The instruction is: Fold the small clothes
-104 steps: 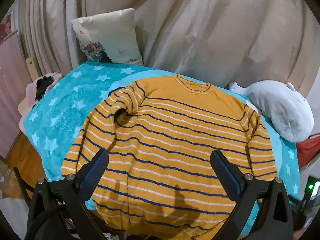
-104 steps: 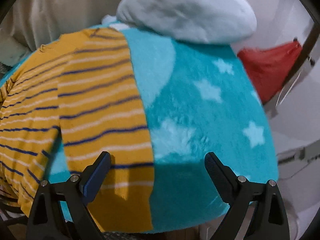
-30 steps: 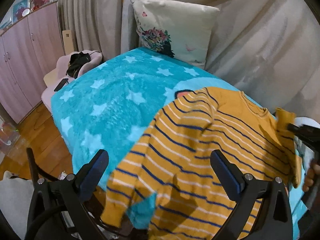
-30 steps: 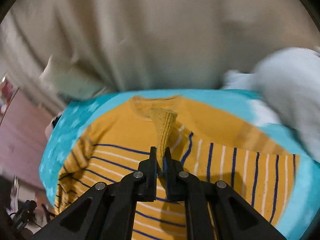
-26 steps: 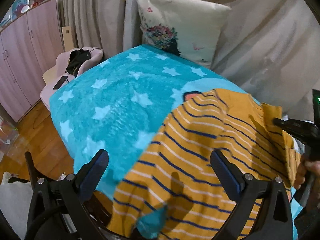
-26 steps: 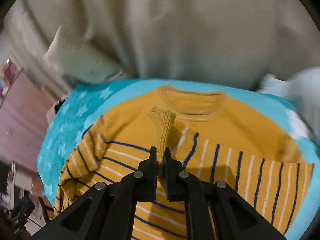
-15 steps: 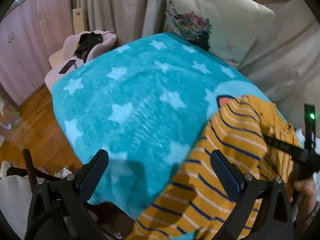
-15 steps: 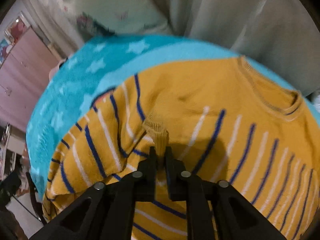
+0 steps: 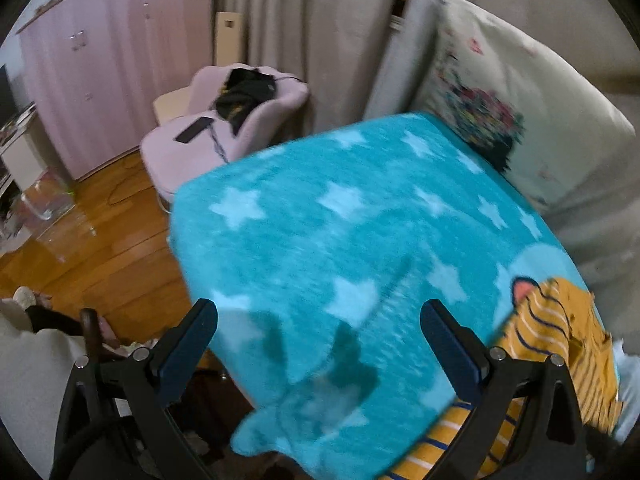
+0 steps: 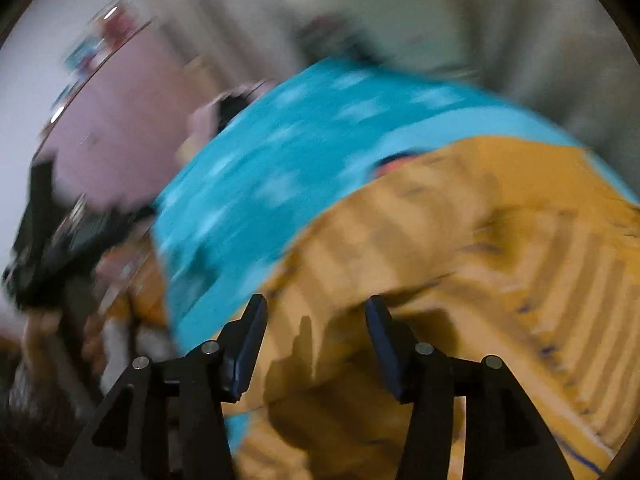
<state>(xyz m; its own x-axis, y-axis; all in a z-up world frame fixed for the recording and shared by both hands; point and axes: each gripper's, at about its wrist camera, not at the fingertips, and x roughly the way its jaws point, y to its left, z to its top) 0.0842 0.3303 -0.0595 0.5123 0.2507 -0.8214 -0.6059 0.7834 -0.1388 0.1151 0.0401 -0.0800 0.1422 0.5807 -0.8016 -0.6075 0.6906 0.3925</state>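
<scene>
A mustard-yellow sweater with navy and white stripes lies on a teal star-patterned blanket (image 9: 340, 240). In the left wrist view only its edge (image 9: 560, 328) shows at the far right. My left gripper (image 9: 318, 344) is open and empty above bare blanket, left of the sweater. The right wrist view is blurred by motion. There the sweater (image 10: 480, 240) fills the lower right, and my right gripper (image 10: 316, 332) is open and empty just above it.
A floral pillow (image 9: 520, 120) leans on beige curtains behind the blanket. A pink chair (image 9: 224, 128) with a black item and a phone stands to the left, on a wooden floor (image 9: 100, 240). Pink cabinets (image 9: 100, 60) line the wall.
My right gripper has let go of the sweater sleeve and opened, swinging left fast. My left gripper has turned further left, so the sweater has slid to the frame's right edge.
</scene>
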